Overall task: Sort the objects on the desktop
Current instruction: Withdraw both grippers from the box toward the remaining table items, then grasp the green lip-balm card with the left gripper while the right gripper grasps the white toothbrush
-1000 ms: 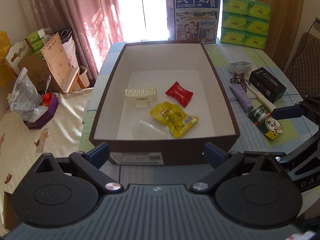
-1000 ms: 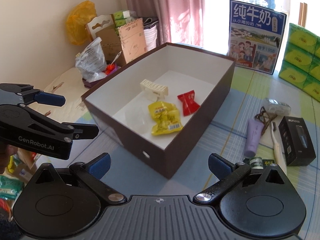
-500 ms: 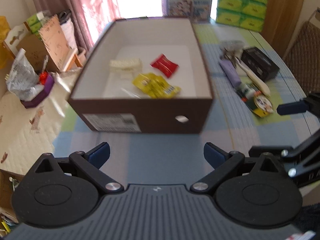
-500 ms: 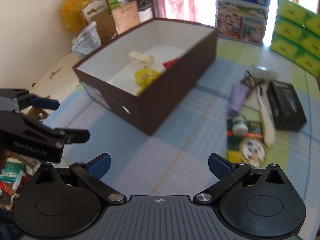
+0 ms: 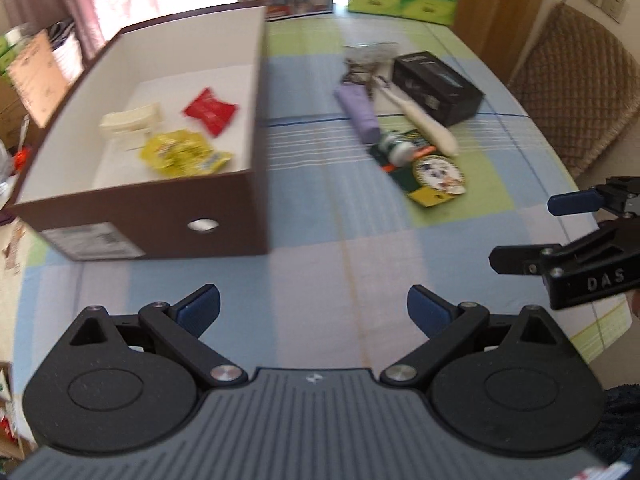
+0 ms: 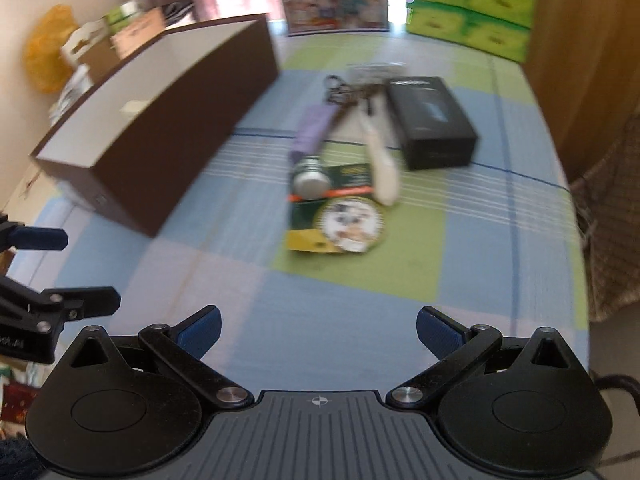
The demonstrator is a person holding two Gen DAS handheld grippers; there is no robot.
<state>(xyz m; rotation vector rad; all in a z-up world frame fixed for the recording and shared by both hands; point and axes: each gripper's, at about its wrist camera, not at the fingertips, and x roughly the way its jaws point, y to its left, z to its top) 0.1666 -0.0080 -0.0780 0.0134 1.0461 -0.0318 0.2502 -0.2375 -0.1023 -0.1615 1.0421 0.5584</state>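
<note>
Checked tablecloth (image 5: 320,216), brown box (image 5: 160,216) holding snack packets, left gripper (image 5: 314,308) and right gripper (image 6: 318,326) jaws apart, empty

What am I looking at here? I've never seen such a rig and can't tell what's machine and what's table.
No robot: a person holds one two-finger tool in each hand, each carrying a forward-looking camera. One picture looks along the left tool, the other along the right tool. Both are open and hold nothing. On the table stands a brown box containing snack packets. Beside it lie a purple tube, a black box and a green card.
</note>
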